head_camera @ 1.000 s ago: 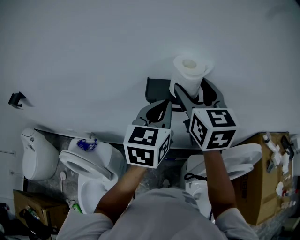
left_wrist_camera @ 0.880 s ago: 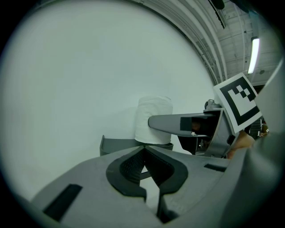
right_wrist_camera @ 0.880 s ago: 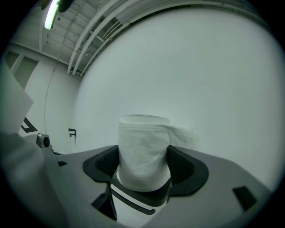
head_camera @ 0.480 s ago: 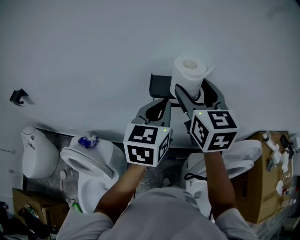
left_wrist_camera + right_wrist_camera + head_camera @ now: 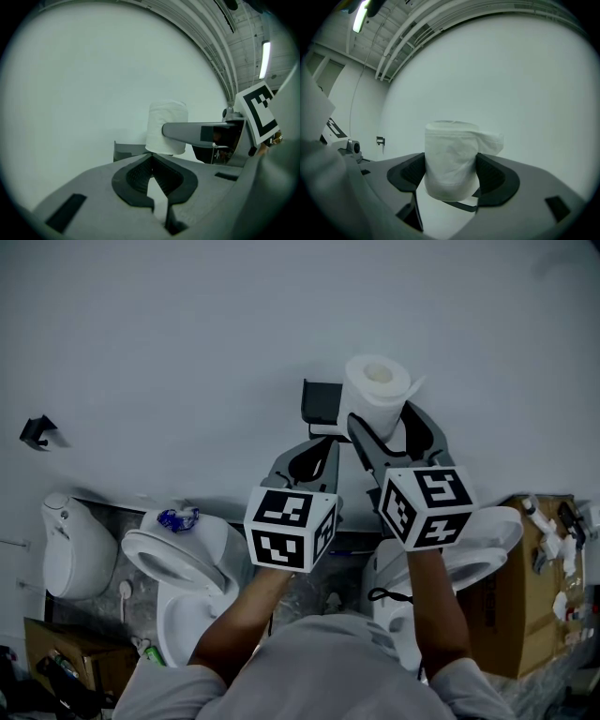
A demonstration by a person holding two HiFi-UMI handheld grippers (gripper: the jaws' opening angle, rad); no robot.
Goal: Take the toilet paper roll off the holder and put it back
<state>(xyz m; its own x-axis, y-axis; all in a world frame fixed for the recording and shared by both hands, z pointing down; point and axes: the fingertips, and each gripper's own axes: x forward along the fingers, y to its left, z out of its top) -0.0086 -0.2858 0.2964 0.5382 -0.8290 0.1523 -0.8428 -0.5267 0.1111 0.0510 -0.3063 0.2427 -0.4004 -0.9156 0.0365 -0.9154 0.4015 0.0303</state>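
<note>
Bare white wall behind. Held the toilet paper roll clamped in the right claw, upper centre of frame, just right of the holder. Had the left claw pinched together, empty. Probably needed a gentle, level slide back on.

The holder is mostly hidden behind the roll and the right gripper. The jaws cover the roll's sides. A box is cut off at the right edge. The blue thing on a toilet is too small to tell.
</note>
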